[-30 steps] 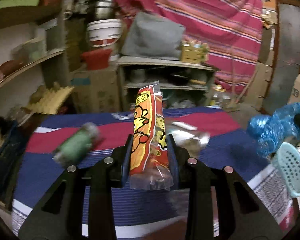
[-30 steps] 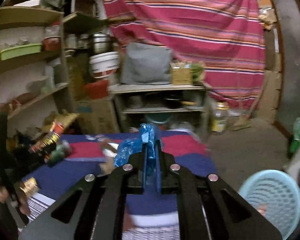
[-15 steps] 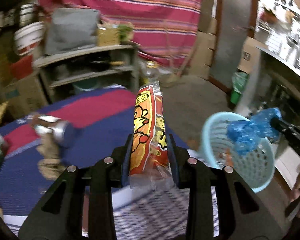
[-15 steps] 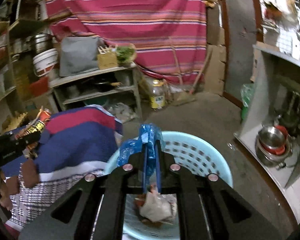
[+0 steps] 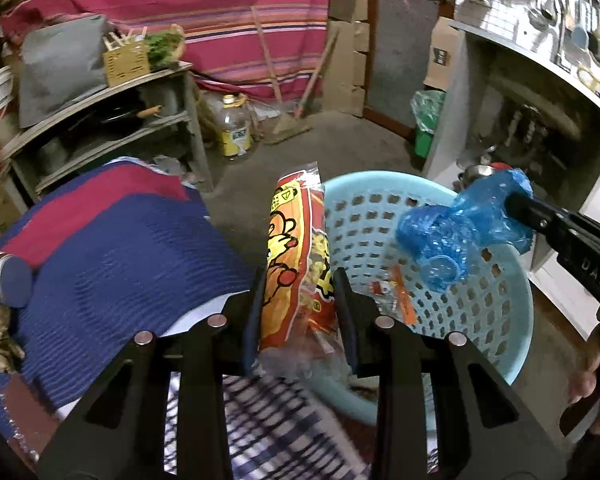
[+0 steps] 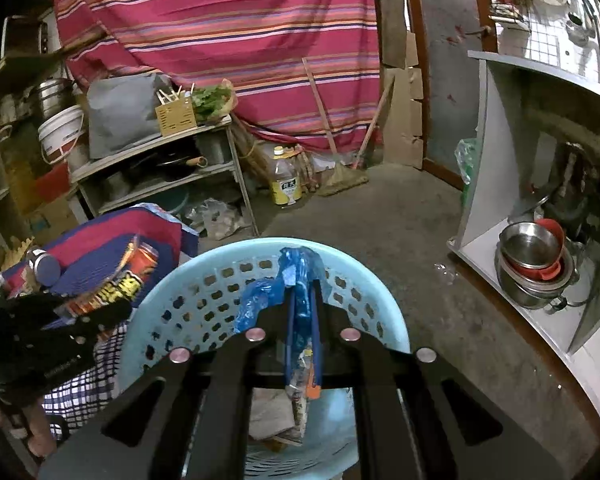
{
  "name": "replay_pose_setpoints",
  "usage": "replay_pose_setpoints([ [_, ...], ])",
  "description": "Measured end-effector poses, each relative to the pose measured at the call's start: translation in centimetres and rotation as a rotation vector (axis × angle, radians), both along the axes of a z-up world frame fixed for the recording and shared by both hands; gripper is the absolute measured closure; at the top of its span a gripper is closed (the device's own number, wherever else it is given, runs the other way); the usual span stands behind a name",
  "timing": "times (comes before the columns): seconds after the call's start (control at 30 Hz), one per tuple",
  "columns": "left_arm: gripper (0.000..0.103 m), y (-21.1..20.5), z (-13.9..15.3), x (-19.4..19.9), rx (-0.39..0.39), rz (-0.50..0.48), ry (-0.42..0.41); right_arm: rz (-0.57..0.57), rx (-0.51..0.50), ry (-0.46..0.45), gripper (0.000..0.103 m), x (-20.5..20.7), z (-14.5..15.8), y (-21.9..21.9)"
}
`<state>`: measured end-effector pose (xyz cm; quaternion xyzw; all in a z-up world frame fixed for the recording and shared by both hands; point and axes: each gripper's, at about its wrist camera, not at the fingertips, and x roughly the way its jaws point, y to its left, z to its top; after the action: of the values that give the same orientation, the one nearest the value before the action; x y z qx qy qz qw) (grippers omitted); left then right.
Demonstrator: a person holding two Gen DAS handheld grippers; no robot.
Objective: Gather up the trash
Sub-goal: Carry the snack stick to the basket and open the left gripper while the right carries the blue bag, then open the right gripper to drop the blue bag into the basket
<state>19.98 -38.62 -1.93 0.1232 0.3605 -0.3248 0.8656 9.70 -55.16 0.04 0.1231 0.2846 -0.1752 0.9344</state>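
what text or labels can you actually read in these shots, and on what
"DAS": white letters on the black body of the right gripper, cut off after that.
Snack wrapper in the left gripper: bold yellow characters, too blurred to read.
Yellow label on the oil bottle: too small to read.
Dark label on the cardboard box: unreadable.

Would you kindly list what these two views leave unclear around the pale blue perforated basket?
- Pale blue perforated basket: right wrist view, its floor and trash mostly hidden by the right gripper.
- Orange snack wrapper: left wrist view, lower end blurred between the left gripper fingers.
- Crumpled blue plastic bag: contents unreadable.
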Motion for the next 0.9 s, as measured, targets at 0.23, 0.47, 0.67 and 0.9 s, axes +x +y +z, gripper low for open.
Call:
replay_pose_setpoints([
  [0.23, 0.071, -2.1, -1.0, -1.3, 0.032, -0.043, -0.006, -0.014, 0.022, 0.006, 0.096, -0.5, -1.1, -1.1],
  [0.47, 0.071, -3.3, -0.8, -1.8, 0.025, -0.068, -0.028, -0.021, 0.028, 0.002, 0.096, -1.0, -1.3, -1.5],
  [0.67, 0.066, -3.5, -0.9, -1.6, 0.043, -0.042, -0.046, -0.013, 0.030, -0.004, 0.096, -1.0, -1.4, -1.6],
  [0.9, 0.030, -1.3, 1.0, -1.3, 0.036, 0.037, -0.121, -0.007, 0.032, 0.011, 0.096, -0.3, -2.1, -1.3],
])
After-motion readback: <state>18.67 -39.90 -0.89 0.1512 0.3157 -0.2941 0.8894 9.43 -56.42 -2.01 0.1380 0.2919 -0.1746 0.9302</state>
